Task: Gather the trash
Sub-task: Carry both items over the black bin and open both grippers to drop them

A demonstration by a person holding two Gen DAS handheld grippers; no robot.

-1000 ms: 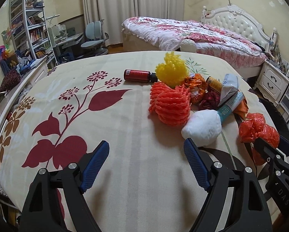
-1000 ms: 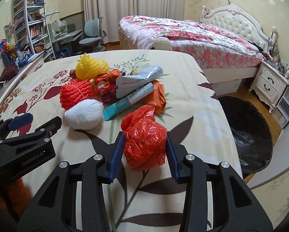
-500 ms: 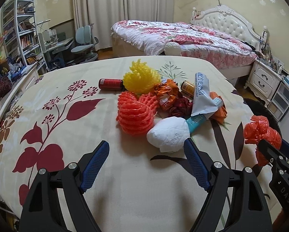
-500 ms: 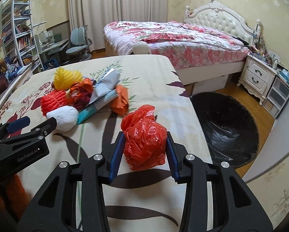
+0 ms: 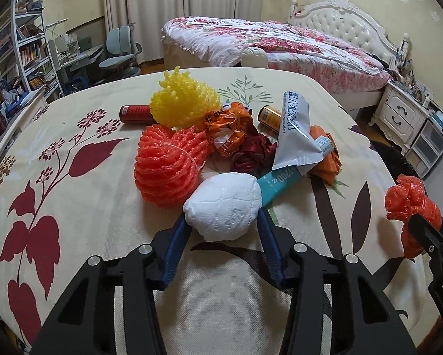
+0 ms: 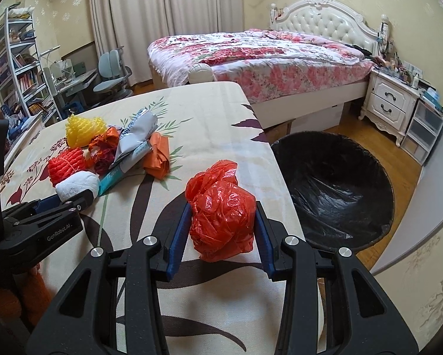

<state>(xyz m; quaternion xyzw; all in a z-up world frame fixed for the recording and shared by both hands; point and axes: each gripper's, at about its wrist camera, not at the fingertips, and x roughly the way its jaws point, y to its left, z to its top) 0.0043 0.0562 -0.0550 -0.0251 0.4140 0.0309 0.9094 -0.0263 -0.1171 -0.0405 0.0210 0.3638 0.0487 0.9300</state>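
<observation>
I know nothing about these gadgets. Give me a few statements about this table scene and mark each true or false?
1. The right gripper holds a crumpled red plastic bag. True.
2. The black-lined round trash bin stands on the table. False: it stands on the wooden floor beside the table.
3. The white crumpled paper ball lies between the left gripper's fingers. True; its jaws are closing on it.
4. The yellow foam net lies nearer the left gripper than the orange-red foam net. False: the yellow one lies farther back.
5. The bin already holds trash. False: only its black liner shows.
</observation>
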